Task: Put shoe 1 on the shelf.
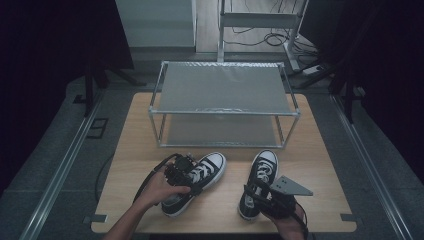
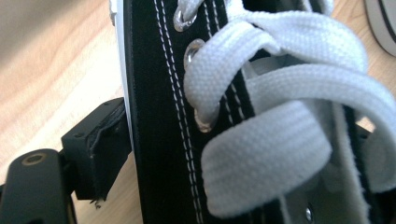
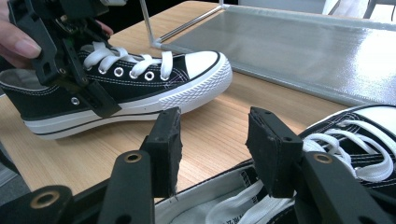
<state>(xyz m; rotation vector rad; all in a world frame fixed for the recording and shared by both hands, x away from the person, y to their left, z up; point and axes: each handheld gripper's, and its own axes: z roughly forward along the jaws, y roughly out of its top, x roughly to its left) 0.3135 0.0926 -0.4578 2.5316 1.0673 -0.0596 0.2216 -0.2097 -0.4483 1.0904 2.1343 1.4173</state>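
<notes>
Two black high-top sneakers with white laces and toe caps lie on the wooden table (image 1: 325, 165). My left gripper (image 1: 184, 170) is shut on the left shoe (image 1: 207, 170) at its laced side. One pad (image 2: 100, 144) presses on the black canvas (image 2: 154, 116) beside the eyelets; the other jaw is hidden under the laces. The same gripper (image 3: 60, 51) on that shoe (image 3: 140, 88) shows in the right gripper view. My right gripper (image 1: 272, 197) hovers over the heel opening of the right shoe (image 1: 262, 167), jaws apart (image 3: 215, 126), with the shoe's collar (image 3: 233, 186) just below the pads.
A two-tier metal shoe rack (image 1: 225, 87) stands at the back of the table, both shelves bare; its lower shelf (image 3: 299, 46) lies just beyond the shoes. Bare wood separates the two shoes. The table's front edge runs close behind the heels.
</notes>
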